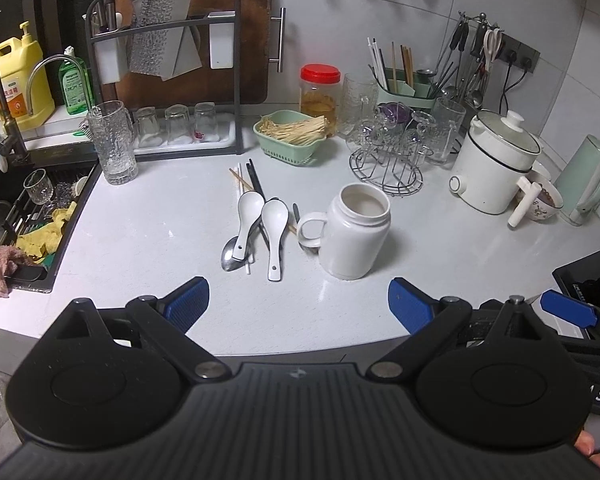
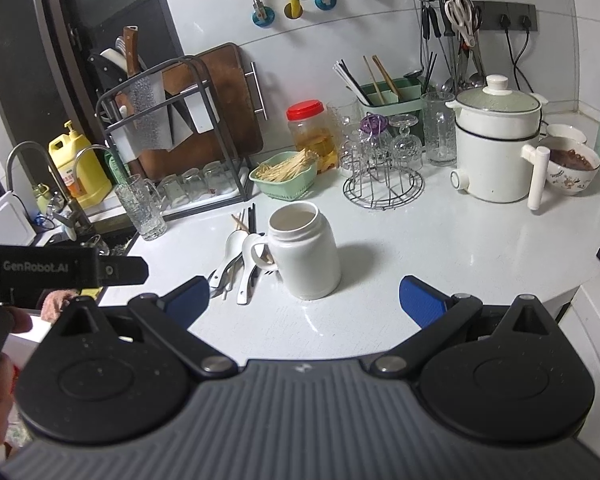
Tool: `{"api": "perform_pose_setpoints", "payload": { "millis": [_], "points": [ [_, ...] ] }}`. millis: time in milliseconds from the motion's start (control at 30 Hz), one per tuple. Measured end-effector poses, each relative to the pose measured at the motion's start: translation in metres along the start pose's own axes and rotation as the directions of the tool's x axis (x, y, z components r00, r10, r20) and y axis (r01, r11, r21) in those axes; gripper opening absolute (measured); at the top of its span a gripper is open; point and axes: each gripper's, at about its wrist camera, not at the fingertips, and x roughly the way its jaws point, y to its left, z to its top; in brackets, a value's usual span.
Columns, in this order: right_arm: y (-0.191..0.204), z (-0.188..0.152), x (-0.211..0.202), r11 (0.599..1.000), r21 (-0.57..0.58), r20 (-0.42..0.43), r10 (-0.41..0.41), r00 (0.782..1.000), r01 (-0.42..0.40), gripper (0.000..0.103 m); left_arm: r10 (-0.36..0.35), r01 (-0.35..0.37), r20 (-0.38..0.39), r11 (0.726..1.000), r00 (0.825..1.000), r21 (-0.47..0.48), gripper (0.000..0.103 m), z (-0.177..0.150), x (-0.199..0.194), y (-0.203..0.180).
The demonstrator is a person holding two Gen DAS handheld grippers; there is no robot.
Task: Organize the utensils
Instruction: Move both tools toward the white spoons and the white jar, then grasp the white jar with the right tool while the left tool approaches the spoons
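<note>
We hold the left gripper (image 1: 298,304) and right gripper (image 2: 304,300) spread wide, both empty, above the counter (image 1: 148,232). Utensils, i.e. two white spoons (image 1: 260,220), a metal spoon (image 1: 229,254) & chopsticks (image 1: 246,178), lie piled just left of the white jar (image 1: 354,236), w/ its mouth open.

Left tongs (image 1: 299,300) and right tongs (image 2: 305,298), both agape.
</note>
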Motion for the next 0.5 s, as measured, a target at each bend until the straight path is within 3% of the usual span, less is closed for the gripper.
{"api": "perform_pose_setpoints", "payload": {
  "millis": [500],
  "points": [
    [0.008,0.008,0.037,1.0,0.006,-0.069,-0.025,0.997,0.026,0.103,0.005,-0.005,-0.043,1.0,0.999,0.004,0.098,0.025,0.028,0.022]
  ]
}}
